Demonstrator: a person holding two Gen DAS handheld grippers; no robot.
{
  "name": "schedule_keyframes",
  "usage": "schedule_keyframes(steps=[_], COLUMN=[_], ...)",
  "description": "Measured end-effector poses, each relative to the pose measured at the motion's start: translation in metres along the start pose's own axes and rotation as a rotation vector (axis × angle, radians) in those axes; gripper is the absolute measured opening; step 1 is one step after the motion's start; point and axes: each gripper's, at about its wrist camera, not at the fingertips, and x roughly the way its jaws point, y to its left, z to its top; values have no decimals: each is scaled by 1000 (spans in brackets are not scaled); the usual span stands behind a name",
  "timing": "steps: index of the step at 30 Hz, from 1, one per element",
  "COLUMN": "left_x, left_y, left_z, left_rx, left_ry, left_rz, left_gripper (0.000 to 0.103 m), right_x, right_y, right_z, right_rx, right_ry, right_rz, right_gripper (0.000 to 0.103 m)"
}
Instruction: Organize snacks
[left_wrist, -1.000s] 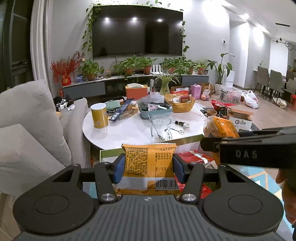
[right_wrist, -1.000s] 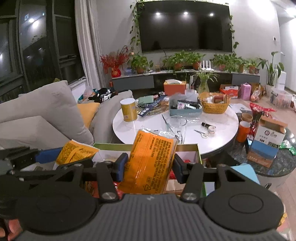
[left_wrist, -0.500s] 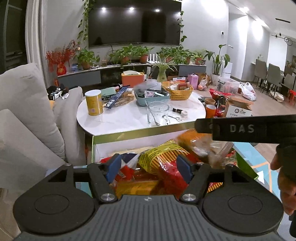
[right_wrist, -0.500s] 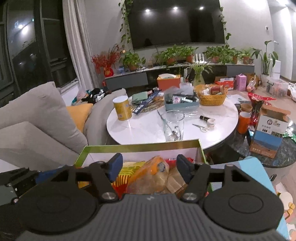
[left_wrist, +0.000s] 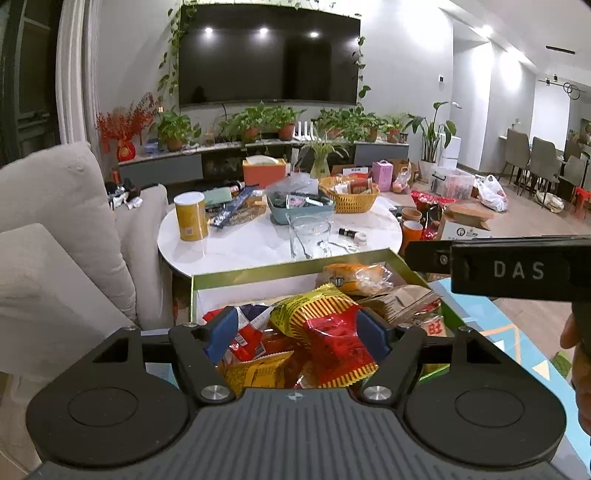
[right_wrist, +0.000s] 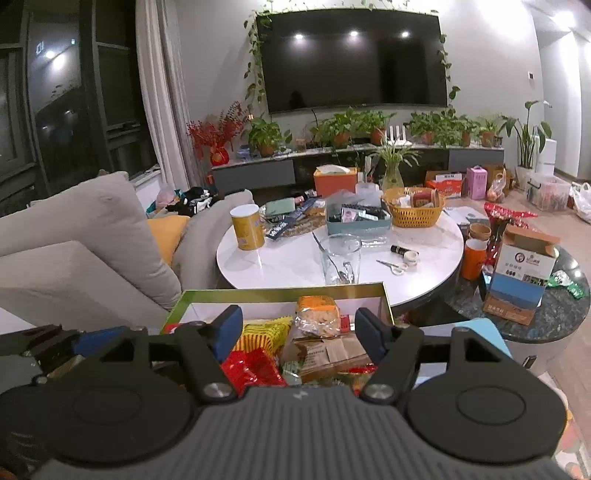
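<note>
Both grippers above an open green-rimmed box (left_wrist: 258, 275) full of snack packets, box just in front of a round white table (left_wrist: 258, 243).

Left gripper (left_wrist: 297, 328): jaws spread wide, nothing between the blue pads (left_wrist: 221, 328). Directly below the gap, a red-and-yellow striped packet (left_wrist: 325, 328) lying atop the heap, not gripped. Beneath it, a yellow packet (left_wrist: 255, 369) and a red-white-blue packet (left_wrist: 247, 325). Toward the far right corner of the box, a clear bag with an orange label (left_wrist: 354, 275), resting beside a brown paper packet (left_wrist: 402, 299). At right in the left wrist view, the side of the right gripper (left_wrist: 517, 269), marked "DAS", level with the box's far rim.

Right gripper (right_wrist: 297, 328), seen from its own camera: jaws likewise wide apart, empty. Under the gap, the same clear orange-labelled bag (right_wrist: 317, 314) standing against the box's far wall (right_wrist: 280, 293), a brown carton-like packet (right_wrist: 332, 354) in front of it, a yellow striped packet (right_wrist: 264, 332) and red foil (right_wrist: 251, 373) to the left. Bag possibly leaning on the carton; hard to tell through the fisheye distortion.

On the table: a yellow canister (right_wrist: 247, 229), a clear glass (right_wrist: 340, 258) with cutlery inside, small scissors (right_wrist: 391, 266), a teal tray (right_wrist: 358, 221) and a yellow woven basket (right_wrist: 413, 206). Grey sofa cushions (right_wrist: 85, 236) at left, a wall-mounted television (right_wrist: 351, 59) behind.
</note>
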Motion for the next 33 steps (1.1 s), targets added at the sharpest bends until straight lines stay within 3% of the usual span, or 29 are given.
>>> schedule_keyframes(steps=[6,17,25,30,33], left_x=[-41,-125,-173,-190,-198], left_y=[-13,-39,-64,-75,-82], left_z=[5,5,-18,-40,-57], left_rx=[33,19,50,64,72], left_ry=[-78,-155,-171,-166,-181], left_rz=[54,65,102,93,125], left_gripper=[74,83,86,86,86], right_x=[-39,-123,-168,-178,-185], right_y=[4,6,7,1,0], right_z=[-1,-5,-36,-55,-65], right_rx=[-15,-60,-74,-31,-20], right_ry=[-66,-197,-250,-224,-220], right_rz=[3,5,11,55,54], right_gripper=[56,56,56,56,56])
